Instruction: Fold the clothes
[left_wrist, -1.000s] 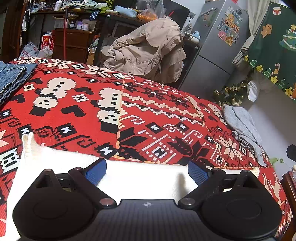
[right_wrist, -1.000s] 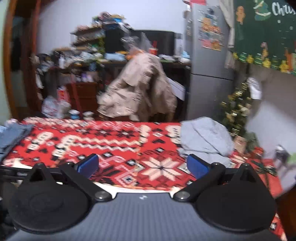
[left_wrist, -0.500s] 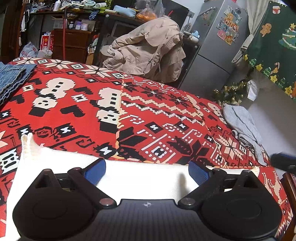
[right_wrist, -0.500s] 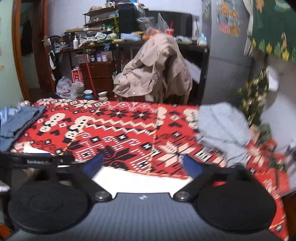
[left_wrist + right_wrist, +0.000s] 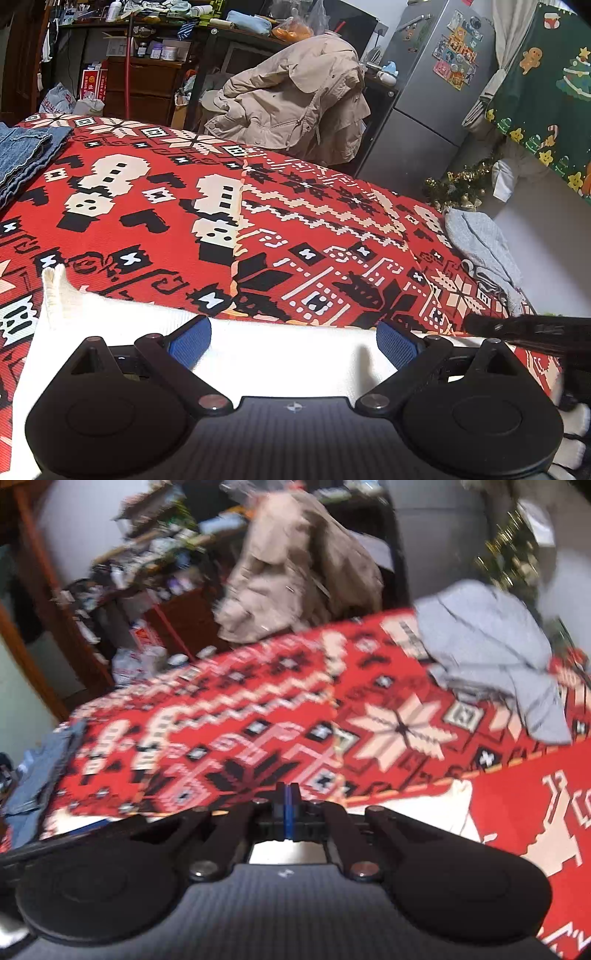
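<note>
— Since a moment ago the right gripper [image 5: 289, 805] is dropping toward the near right corner, and its jaws have gone from wide apart to pressed together.

— Is it holding the white garment [image 5: 280, 354]?

— Hard to say; the pads are meeting right above its edge, but I cannot see cloth between them.

— And the left gripper [image 5: 293, 341]?

— Hovering wide open over the same white garment, gripping nothing.

— Where is the garment lying?

— Along the near edge of the red patterned desk cover [image 5: 295, 221], long axis running left to right beneath both grippers. Beyond it, open room stretches between the jeans [image 5: 22, 155] and the grey garment [image 5: 480, 243].
</note>
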A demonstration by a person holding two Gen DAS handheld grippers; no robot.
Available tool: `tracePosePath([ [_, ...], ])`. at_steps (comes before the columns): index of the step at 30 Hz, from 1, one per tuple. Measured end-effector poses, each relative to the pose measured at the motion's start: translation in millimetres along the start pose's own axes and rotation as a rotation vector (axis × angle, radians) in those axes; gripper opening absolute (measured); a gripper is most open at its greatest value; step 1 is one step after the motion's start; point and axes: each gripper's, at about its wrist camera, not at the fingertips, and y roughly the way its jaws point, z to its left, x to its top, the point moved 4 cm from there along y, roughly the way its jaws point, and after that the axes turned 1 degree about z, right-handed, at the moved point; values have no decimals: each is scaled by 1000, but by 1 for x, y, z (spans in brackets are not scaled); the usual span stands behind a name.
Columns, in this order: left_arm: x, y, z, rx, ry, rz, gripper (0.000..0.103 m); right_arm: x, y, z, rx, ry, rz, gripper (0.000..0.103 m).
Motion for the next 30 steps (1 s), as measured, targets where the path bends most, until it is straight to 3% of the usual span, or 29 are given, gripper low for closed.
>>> tracePosePath([
  [15,0,1,-1,2,8,4,98,3,3,-71,-130,96,-5,0],
  [19,0,2,-3,-1,16,10,102,11,-9,-66,-189,77,-35,0],
  [24,0,3,-3,-3,12,13,103,11,-38,-38,-99,64,-99,2],
  [30,3,3,-1,-12,-10,14,103,-7,-10,-17,-95,34,-46,2],
])
